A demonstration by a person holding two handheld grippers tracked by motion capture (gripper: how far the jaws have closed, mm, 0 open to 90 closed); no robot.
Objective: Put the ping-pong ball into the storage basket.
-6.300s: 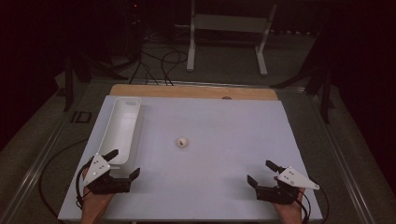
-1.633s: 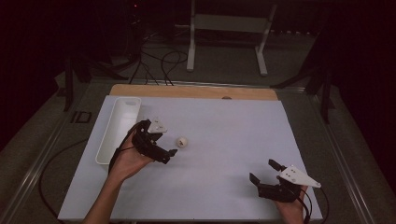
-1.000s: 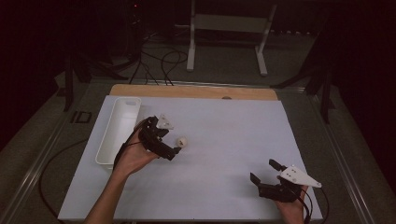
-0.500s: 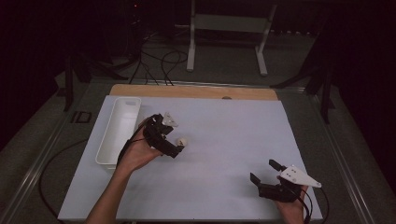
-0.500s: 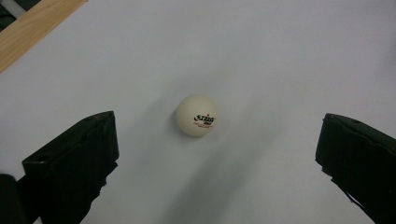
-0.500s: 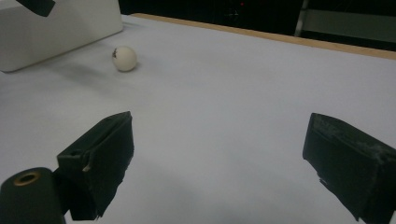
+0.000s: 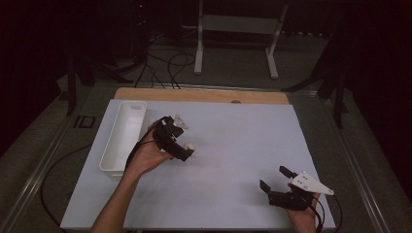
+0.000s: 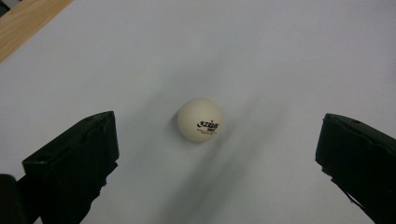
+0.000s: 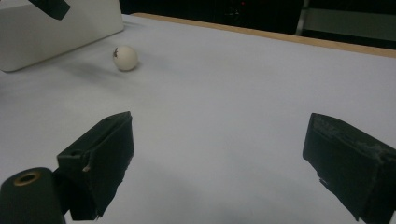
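Ball first: a small cream table-tennis ball, smooth and matte, with a printed logo, resting on the white desk just right of the long white plastic bin. It is round, so no axis matters; what matters is that it sits centred between and just ahead of the spread jaws of the left hand-held gripper, untouched. That tool is released and far nearer than the right hand-held gripper, which rests near the desk's front right corner, jaws apart, holding nothing.
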